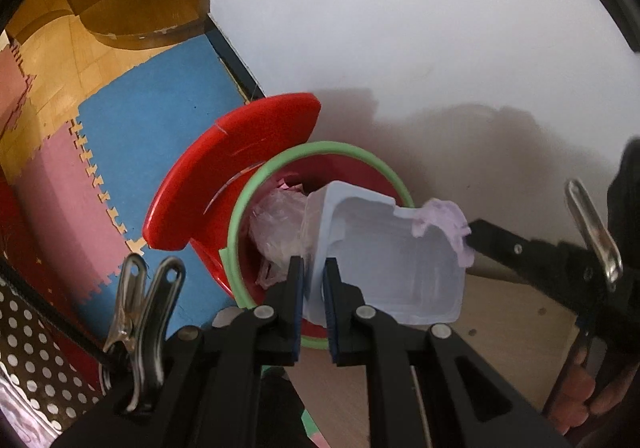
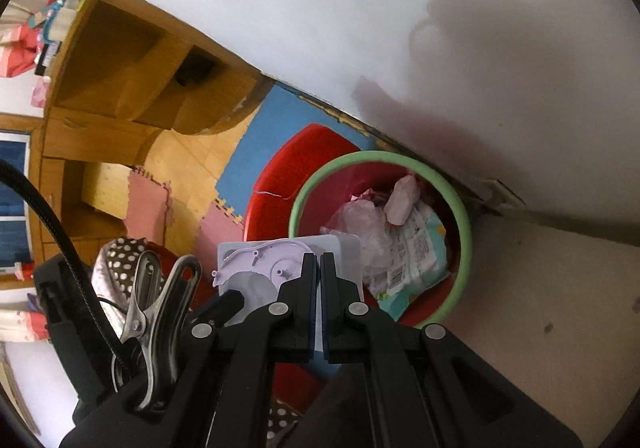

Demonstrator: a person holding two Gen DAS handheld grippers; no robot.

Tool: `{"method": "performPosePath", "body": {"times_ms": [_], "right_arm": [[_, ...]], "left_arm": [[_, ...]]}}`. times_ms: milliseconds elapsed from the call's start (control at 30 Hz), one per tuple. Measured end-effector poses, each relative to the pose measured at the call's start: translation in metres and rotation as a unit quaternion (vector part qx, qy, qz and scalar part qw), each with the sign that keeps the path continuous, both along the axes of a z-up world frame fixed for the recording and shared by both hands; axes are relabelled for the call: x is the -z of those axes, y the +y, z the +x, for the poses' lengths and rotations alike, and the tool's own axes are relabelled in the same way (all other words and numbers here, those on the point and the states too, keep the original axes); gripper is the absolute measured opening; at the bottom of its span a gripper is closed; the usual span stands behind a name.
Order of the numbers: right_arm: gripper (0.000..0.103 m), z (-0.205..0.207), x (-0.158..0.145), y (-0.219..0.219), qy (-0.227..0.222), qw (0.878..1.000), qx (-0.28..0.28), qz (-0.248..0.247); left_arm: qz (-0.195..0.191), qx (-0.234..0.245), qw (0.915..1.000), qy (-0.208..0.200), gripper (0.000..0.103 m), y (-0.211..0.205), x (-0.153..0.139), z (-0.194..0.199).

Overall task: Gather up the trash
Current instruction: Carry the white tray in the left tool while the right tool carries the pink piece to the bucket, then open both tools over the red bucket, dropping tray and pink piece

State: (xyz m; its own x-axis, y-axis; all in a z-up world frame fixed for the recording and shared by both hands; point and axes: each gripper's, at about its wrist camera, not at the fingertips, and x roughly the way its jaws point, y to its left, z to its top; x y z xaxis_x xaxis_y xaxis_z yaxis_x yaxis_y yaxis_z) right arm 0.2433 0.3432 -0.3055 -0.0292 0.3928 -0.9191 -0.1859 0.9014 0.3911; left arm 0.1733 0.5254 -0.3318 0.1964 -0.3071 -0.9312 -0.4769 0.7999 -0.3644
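Note:
A pale blue plastic tray (image 1: 384, 260) hangs over the red bin (image 1: 240, 248) with the green rim (image 1: 332, 148); my left gripper (image 1: 314, 276) is shut on its wall. A lilac scrap (image 1: 448, 224) clings to the tray's far corner, by the other gripper's black finger (image 1: 500, 244). In the right wrist view my right gripper (image 2: 319, 268) is shut on a clear blister pack (image 2: 280, 264) with a lilac insert, held just left of the bin (image 2: 360, 176). The bin holds crumpled pink plastic (image 2: 360, 220) and a printed wrapper (image 2: 416, 252).
The bin's red lid (image 1: 236, 176) stands open on its left. The bin stands against a white wall (image 1: 400, 28), on blue and pink foam floor mats (image 1: 160, 96). A wooden shelf unit (image 2: 140, 64) stands further off. A polka-dot cloth (image 1: 36, 348) lies at lower left.

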Motion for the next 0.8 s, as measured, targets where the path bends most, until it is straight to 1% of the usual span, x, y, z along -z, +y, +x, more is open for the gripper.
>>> {"method": "performPosePath", "body": {"times_ms": [133, 233, 333, 467, 500, 633, 700, 800], "right_arm": [[0.002, 0.008, 0.024, 0.010, 0.009, 0.999, -0.021, -0.028], [0.002, 0.011, 0.046, 0.019, 0.018, 0.997, -0.046, -0.058], [0.002, 0.010, 0.071, 0.025, 0.028, 0.994, -0.066, -0.082], [0.002, 0.006, 0.092, 0.023, 0.037, 0.993, -0.070, -0.090], [0.002, 0.005, 0.096, 0.024, 0.036, 0.992, -0.076, -0.091], [0.002, -0.003, 0.120, 0.033, 0.040, 0.985, -0.116, -0.123], [0.003, -0.005, 0.134, 0.034, 0.050, 0.982, -0.120, -0.136], [0.003, -0.009, 0.147, 0.030, 0.064, 0.981, -0.111, -0.145]], "left_arm": [[-0.003, -0.008, 0.9999, 0.011, 0.010, -0.005, 0.026, 0.002], [0.000, -0.014, 0.9997, 0.018, 0.010, -0.011, 0.045, 0.004], [-0.007, -0.027, 0.9992, 0.028, 0.009, -0.013, 0.063, 0.003], [-0.010, -0.033, 0.9989, 0.033, 0.009, -0.017, 0.084, 0.001], [-0.010, -0.033, 0.9988, 0.035, 0.009, -0.018, 0.089, 0.001], [-0.003, -0.036, 0.9983, 0.046, 0.009, -0.026, 0.107, 0.001], [-0.007, -0.043, 0.9978, 0.050, 0.009, -0.025, 0.115, -0.001], [-0.003, -0.044, 0.9974, 0.057, 0.009, -0.028, 0.125, 0.000]]}}
